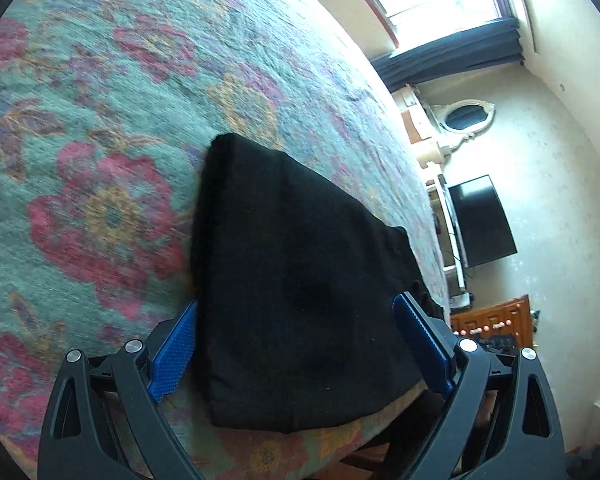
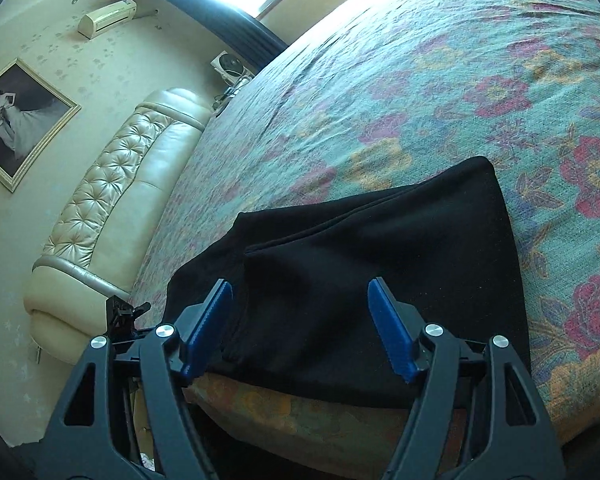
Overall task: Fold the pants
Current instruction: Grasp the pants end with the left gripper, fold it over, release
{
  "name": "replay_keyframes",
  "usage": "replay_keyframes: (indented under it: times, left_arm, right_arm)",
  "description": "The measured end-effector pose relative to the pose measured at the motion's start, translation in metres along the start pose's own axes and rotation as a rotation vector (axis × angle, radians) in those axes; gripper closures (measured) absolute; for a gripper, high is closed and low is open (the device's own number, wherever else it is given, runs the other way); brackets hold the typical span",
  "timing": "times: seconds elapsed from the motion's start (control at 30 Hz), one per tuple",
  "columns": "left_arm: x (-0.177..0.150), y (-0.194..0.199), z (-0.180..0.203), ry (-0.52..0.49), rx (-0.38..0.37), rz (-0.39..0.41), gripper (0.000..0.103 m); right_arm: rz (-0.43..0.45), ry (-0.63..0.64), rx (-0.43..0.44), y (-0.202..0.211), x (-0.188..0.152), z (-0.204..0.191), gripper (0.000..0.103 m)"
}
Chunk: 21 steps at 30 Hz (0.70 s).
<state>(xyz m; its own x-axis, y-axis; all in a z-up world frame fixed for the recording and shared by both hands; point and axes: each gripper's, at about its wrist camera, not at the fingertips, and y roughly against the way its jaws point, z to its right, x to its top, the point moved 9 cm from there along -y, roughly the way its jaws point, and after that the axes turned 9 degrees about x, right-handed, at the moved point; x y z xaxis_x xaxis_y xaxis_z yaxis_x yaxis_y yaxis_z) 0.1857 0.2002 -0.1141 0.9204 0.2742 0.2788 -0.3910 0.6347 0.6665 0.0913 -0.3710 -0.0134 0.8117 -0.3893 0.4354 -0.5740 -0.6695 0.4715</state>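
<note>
Black pants (image 1: 300, 280) lie folded in a thick rectangle near the edge of a bed with a floral cover (image 1: 100, 140). My left gripper (image 1: 296, 320) is open, its blue pads spread wide on either side of the fold's near end, holding nothing. In the right wrist view the pants (image 2: 380, 248) show stacked layers, the top layer's edge running across. My right gripper (image 2: 300, 308) is open too, its pads just above the near edge of the pants, empty.
The bed's edge (image 2: 300, 408) runs just under both grippers. A padded cream headboard (image 2: 120, 200) lies to the left in the right wrist view. A television (image 1: 484, 220) and a wooden dresser (image 1: 496, 320) stand by the wall beyond the bed.
</note>
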Motion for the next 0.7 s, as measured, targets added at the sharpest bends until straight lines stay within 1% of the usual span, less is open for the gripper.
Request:
replay_keyframes:
  times: [0.03, 0.1, 0.13, 0.23, 0.27, 0.4, 0.47, 0.5, 0.57, 0.67, 0.7]
  left_arm:
    - [-0.003, -0.004, 0.004, -0.022, 0.001, -0.009, 0.011]
    - [-0.003, -0.01, 0.006, -0.061, 0.032, -0.015, 0.011]
    - [-0.001, -0.011, 0.006, -0.062, 0.034, -0.007, 0.011]
    - [0.006, -0.013, 0.003, -0.014, 0.031, 0.004, 0.011]
    - [0.005, -0.013, 0.004, -0.02, 0.036, 0.003, 0.011]
    - [0.0, -0.02, 0.018, -0.117, 0.079, -0.006, 0.012]
    - [-0.002, -0.023, 0.018, -0.121, 0.11, -0.013, 0.042]
    - [-0.003, -0.026, 0.013, -0.111, 0.136, -0.028, 0.069]
    - [-0.003, -0.028, 0.011, -0.081, 0.128, -0.029, 0.069]
    - [0.0, -0.025, 0.013, -0.095, 0.153, -0.02, 0.07]
    - [0.001, -0.024, 0.015, -0.095, 0.157, -0.017, 0.074]
  right_arm:
    - [-0.001, -0.003, 0.001, -0.001, -0.001, -0.001, 0.033]
    - [-0.005, -0.016, 0.01, -0.004, -0.003, -0.002, 0.033]
    - [-0.006, -0.024, 0.015, -0.004, -0.004, -0.002, 0.033]
    - [-0.009, -0.039, 0.028, -0.006, -0.006, -0.003, 0.033]
    - [-0.011, -0.039, 0.03, -0.007, -0.007, -0.004, 0.032]
    - [-0.02, -0.039, 0.04, -0.011, -0.011, -0.007, 0.032]
    - [-0.027, -0.04, 0.033, -0.013, -0.013, -0.005, 0.032]
    - [-0.03, -0.045, 0.031, -0.014, -0.013, -0.003, 0.032]
    - [-0.033, -0.056, 0.026, -0.015, -0.014, 0.0, 0.032]
    - [-0.037, -0.057, 0.027, -0.013, -0.014, -0.001, 0.032]
    - [-0.035, -0.049, 0.024, -0.01, -0.013, -0.002, 0.032]
